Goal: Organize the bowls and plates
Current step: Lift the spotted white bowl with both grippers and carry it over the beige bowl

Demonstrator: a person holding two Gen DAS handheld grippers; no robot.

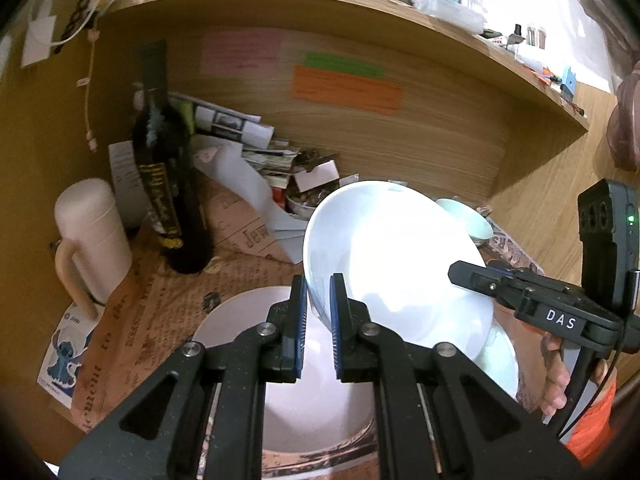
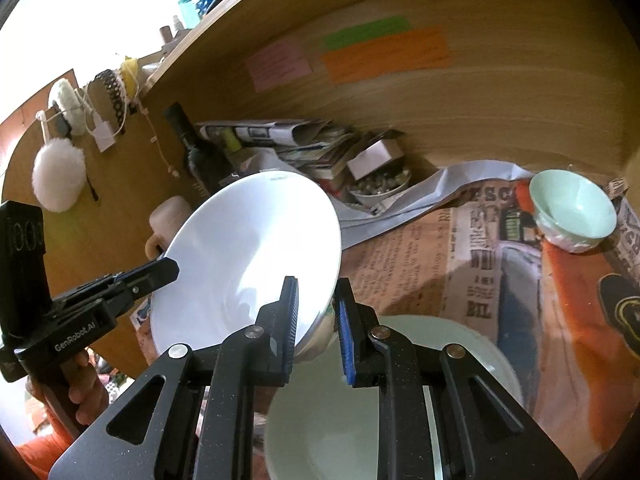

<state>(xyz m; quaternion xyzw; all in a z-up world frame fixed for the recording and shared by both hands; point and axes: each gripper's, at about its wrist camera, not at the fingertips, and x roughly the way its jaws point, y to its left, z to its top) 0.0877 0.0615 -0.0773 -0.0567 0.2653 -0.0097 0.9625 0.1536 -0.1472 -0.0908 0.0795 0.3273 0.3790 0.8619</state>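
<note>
A large white bowl hangs tilted above the table, held by both grippers at opposite sides of its rim. My left gripper is shut on the near rim in the left wrist view, and it shows at the left of the right wrist view. My right gripper is shut on the rim too and shows at the right of the left wrist view. Under the bowl lie a white plate and a pale green plate. A small mint bowl stands further back on the right.
A dark bottle and a cream lidded mug stand at the left. Heaped papers and a small dish of bits lie against the wooden back wall. Printed newspaper sheet covers the table. A shelf edge runs overhead.
</note>
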